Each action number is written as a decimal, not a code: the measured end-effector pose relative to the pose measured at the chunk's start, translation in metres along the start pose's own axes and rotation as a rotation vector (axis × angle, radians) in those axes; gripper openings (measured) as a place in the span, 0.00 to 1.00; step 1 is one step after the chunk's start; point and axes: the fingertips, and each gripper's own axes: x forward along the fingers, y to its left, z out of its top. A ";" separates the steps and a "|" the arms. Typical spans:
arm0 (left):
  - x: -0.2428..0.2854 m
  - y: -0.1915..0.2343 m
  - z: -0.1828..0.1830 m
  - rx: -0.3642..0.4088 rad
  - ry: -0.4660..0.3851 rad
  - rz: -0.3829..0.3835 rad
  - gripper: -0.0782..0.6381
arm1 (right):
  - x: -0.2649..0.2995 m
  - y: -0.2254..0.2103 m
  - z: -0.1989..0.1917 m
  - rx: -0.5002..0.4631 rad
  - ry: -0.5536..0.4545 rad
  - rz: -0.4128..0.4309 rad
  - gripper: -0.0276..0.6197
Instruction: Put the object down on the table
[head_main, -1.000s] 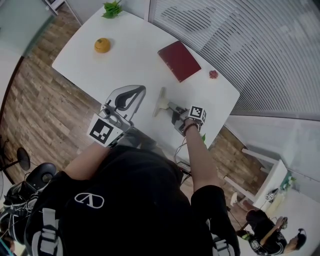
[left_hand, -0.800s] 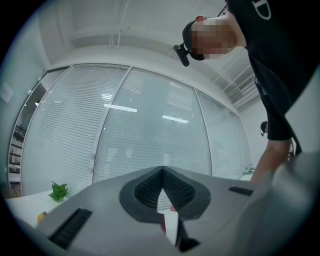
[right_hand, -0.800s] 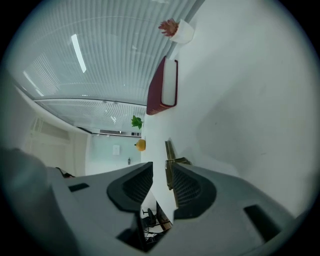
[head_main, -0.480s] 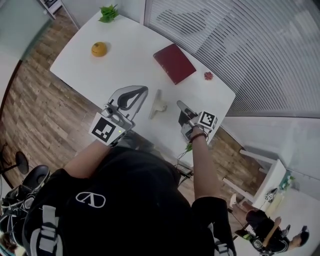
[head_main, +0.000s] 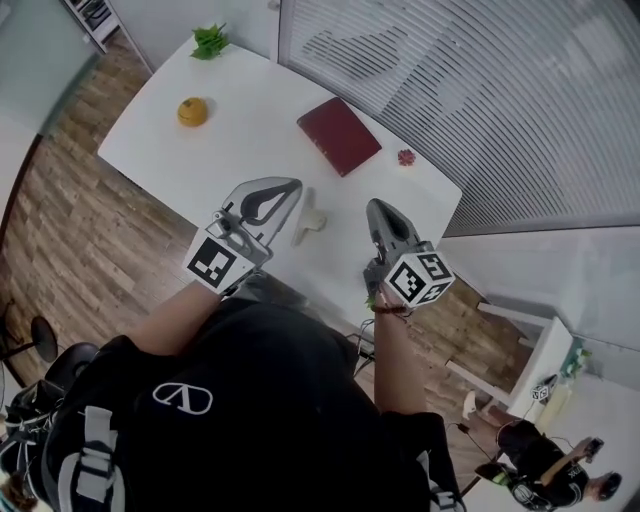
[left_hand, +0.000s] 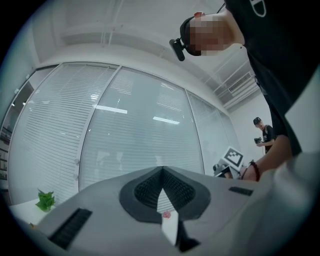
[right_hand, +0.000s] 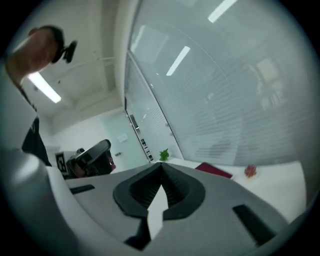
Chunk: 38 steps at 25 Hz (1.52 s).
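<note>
Both tongs, the left tongs (head_main: 290, 186) and the right tongs (head_main: 376, 207), are pinched together with nothing between their tips, raised over the worktop (head_main: 240, 110). Between them a small pale object (head_main: 309, 219) lies flat on the worktop, free of either. That fits a finished put-down or a coming pick-up, so no next move is settled.

The head view looks steeply down on the table (head_main: 250, 110). Each gripper view looks low, past its own fingers (left_hand: 142, 190), sharing the far plant (left_hand: 46, 200).
</note>
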 end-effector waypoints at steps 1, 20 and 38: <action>0.001 -0.002 0.001 0.003 -0.001 -0.006 0.12 | -0.005 0.007 0.010 -0.101 -0.025 -0.033 0.05; 0.015 -0.019 0.014 0.074 -0.026 -0.075 0.12 | -0.036 0.068 0.050 -0.665 -0.205 -0.213 0.04; 0.018 -0.022 0.009 0.055 -0.024 -0.070 0.12 | -0.041 0.059 0.052 -0.619 -0.226 -0.230 0.04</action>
